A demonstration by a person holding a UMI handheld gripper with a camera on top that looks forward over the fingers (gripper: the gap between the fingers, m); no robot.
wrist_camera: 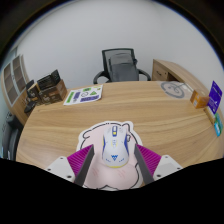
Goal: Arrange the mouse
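Single view, riding on the gripper (112, 178), looking forward along its two fingers and slightly down. Close above the near worktop (150, 125), facing across it toward a far office chair (120, 65) and wall.

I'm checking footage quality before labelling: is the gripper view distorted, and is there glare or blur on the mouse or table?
Gripper view: strong fisheye bending, so the table edge curves; the mouse between the fingers of the gripper looks reasonably sharp; the wood shows soft even light with no hard glare; the office chair beyond is softer.
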